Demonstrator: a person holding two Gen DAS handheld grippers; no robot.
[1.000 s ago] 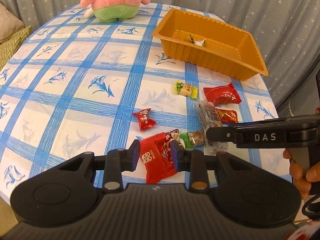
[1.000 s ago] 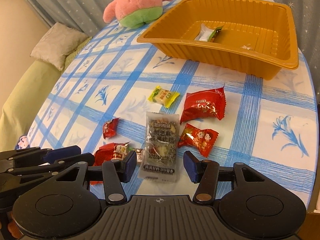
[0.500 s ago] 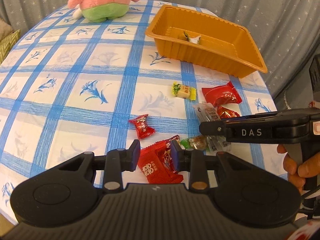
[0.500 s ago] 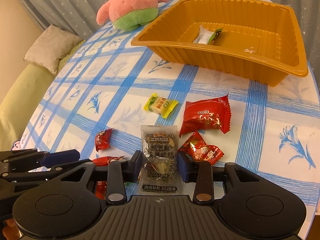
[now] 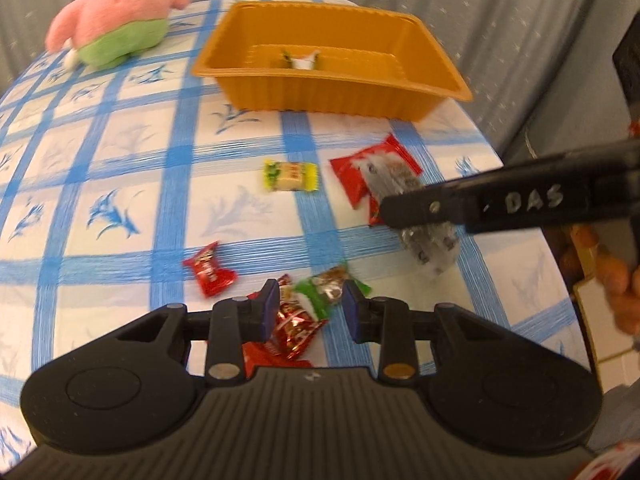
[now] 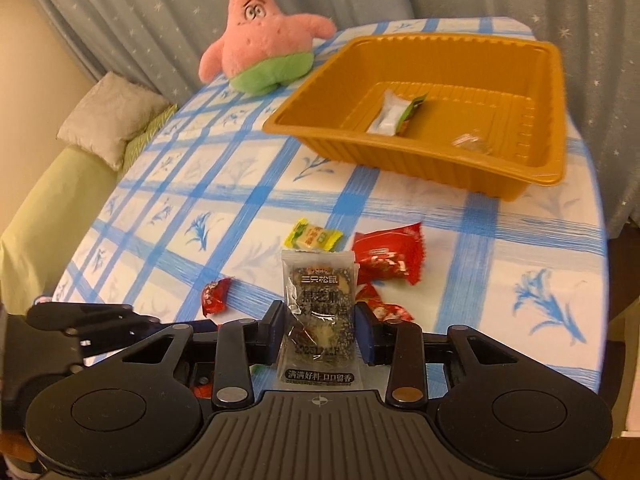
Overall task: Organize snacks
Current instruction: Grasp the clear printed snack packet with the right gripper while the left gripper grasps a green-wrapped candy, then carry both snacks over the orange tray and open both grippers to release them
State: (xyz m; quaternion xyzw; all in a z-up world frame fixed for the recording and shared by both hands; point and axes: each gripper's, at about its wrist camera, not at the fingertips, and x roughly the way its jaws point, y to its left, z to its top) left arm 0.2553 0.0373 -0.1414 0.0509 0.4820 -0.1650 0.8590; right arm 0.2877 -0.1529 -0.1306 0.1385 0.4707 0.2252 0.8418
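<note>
My right gripper [image 6: 320,326] is shut on a clear packet of dark sesame snack [image 6: 318,312] and holds it above the table; it shows in the left wrist view [image 5: 424,220] too. My left gripper [image 5: 307,306] is shut on a red foil snack pack [image 5: 296,328] lifted off the cloth, with a green-wrapped candy [image 5: 324,286] lying between the fingertips. The orange tray [image 6: 552,80] stands at the back with a white and green packet [image 6: 394,114] inside. On the cloth lie a yellow candy [image 5: 290,176], a small red candy [image 5: 208,274] and a red packet [image 6: 388,258].
A pink plush star [image 6: 264,46] sits at the far left of the blue checked tablecloth [image 6: 200,184]. A cushion [image 6: 108,118] lies on a green seat to the left. The table's right edge [image 5: 560,264] is close to the snacks. Grey curtains hang behind.
Both grippers have closed on their packs and lifted them. The sesame packet has left the table. The views have risen and tilted toward the tray.
</note>
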